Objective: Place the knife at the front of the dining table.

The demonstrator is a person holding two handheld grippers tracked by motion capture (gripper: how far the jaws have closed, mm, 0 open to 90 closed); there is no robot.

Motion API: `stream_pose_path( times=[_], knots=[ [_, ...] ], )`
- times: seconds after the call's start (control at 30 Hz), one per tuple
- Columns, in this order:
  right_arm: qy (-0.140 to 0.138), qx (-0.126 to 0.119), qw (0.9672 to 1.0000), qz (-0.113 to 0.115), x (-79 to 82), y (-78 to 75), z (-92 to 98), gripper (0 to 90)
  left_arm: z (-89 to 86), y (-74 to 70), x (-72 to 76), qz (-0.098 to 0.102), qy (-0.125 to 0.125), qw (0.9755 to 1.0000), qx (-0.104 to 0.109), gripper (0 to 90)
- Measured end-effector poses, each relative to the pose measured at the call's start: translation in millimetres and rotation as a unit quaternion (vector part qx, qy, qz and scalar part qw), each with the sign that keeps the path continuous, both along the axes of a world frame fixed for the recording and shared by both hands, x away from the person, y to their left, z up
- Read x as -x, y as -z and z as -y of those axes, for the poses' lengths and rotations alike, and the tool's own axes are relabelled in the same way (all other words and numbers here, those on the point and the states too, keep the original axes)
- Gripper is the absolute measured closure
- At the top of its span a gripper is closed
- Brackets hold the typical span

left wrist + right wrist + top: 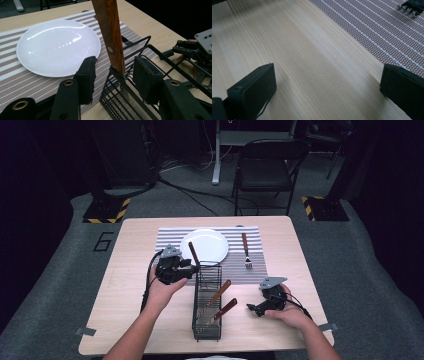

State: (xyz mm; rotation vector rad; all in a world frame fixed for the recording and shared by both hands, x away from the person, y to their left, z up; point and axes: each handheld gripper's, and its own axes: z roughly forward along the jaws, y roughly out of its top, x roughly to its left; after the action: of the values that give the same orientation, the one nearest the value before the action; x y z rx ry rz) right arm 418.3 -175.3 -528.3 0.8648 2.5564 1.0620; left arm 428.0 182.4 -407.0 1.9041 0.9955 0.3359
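A black wire basket [194,306] stands on the table in front of the person. Two wood-handled utensils [220,292] [226,308] lie slanted inside it. A third wooden handle [193,253] [111,37] stands upright at the basket's far left corner, leaning on the rim [155,50]. My left gripper [192,266] [116,75] is open, with its jaws on either side of that handle and a gap on both sides. My right gripper [251,308] [327,82] rests open on bare wood, right of the basket, with nothing between its jaws.
A white plate [210,245] [57,45] lies on a striped placemat [240,270] [374,32] behind the basket. A wood-handled fork [245,251] [410,8] lies on the mat, right of the plate. A folding chair [267,167] stands beyond the table.
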Motion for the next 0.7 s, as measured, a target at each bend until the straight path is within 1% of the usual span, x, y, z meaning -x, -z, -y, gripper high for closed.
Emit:
stream_pose_path(
  times=[0.1,0.13,0.23,0.3,0.37,0.43,0.6,0.67,0.7],
  knots=[
    [-0.002,0.001,1.0,0.0,-0.1,0.0,0.3,0.0,1.8,1.2,-1.9,-0.003,-0.001,1.0,-0.002,54.5],
    [0.0,0.0,1.0,0.0,-0.1,0.0,0.1,0.0,3.3,2.1,-3.4,-0.002,-0.003,1.0,0.0,56.7],
    [0.0,0.0,1.0,0.0,0.0,0.0,0.1,0.0,3.9,2.8,-4.8,-0.004,-0.003,1.0,0.002,58.8],
    [0.0,0.0,1.0,0.0,0.0,0.0,0.1,0.0,3.9,3.4,-6.1,-0.009,0.003,0.9999,0.008,58.9],
    [0.0,0.0,1.0,0.0,0.0,0.0,0.0,0.0,4.2,3.5,-6.2,-0.01,0.003,0.9999,0.007,59.9],
    [0.0,0.0,1.0,0.0,-0.1,0.0,0.0,0.0,4.7,3.9,-6.4,-0.008,0.002,1.0,0.005,60.6],
    [0.0,0.0,1.0,0.0,0.0,0.0,0.0,0.0,4.9,4.2,-6.5,-0.004,0.01,0.9999,0.008,68.5],
    [0.0,0.0,1.0,0.0,0.0,0.0,0.1,0.0,6.2,3.9,-4.5,0.005,0.01,0.9999,0.003,69.9],
    [0.0,0.0,1.0,0.0,0.0,0.0,0.1,0.0,6.2,3.9,-4.5,0.005,0.01,0.9999,0.003,70.6]
  ],
)
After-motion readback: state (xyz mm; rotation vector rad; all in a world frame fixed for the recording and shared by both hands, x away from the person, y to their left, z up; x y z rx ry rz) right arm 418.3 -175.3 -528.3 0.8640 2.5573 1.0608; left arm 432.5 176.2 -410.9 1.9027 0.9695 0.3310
